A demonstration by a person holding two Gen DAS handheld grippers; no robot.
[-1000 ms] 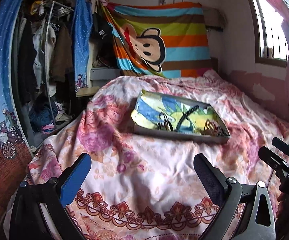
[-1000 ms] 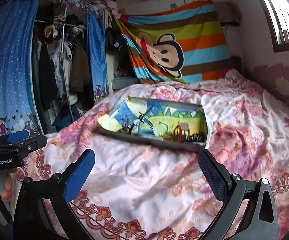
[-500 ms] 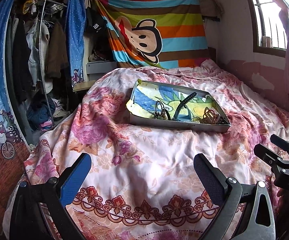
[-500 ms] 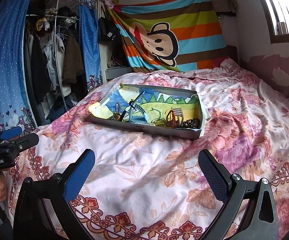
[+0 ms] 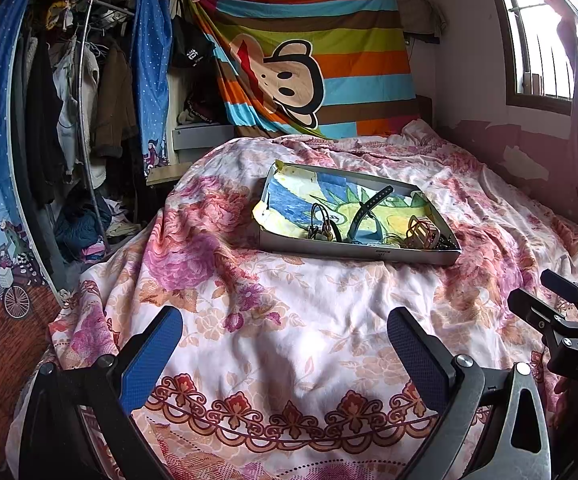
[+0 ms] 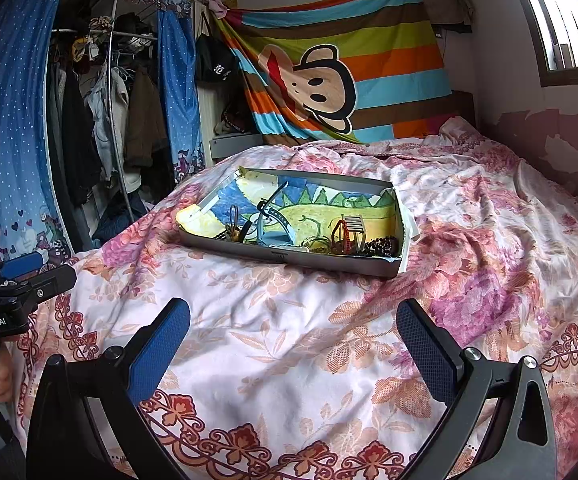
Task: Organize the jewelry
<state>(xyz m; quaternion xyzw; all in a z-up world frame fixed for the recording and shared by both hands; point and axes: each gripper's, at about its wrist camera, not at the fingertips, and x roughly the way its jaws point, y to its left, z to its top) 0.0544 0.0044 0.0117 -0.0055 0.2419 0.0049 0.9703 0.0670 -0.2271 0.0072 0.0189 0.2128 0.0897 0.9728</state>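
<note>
A shallow grey tray [image 5: 353, 253] [image 6: 289, 257] lined with a dinosaur drawing lies on the floral bed. It holds jewelry: a dark watch strap [image 5: 365, 210] [image 6: 273, 212], hair ties [image 5: 321, 226], a claw clip [image 5: 419, 232] [image 6: 345, 232] and dark beads [image 6: 381, 245]. My left gripper [image 5: 285, 336] is open and empty over the bed's near edge, well short of the tray. My right gripper [image 6: 293, 334] is open and empty, also short of the tray. Each gripper shows in the other's view, the right one [image 5: 557, 304] and the left one [image 6: 29, 276].
The pink floral bedspread [image 5: 289, 320] covers the whole bed. An open wardrobe with hanging clothes [image 5: 77, 112] stands at left behind a blue curtain. A striped monkey blanket [image 5: 313, 64] hangs on the back wall. A window [image 5: 541, 36] is at right.
Both views have tilted down and shifted a little, so the tray sits lower and slightly nearer. Both grippers stay open and empty.
</note>
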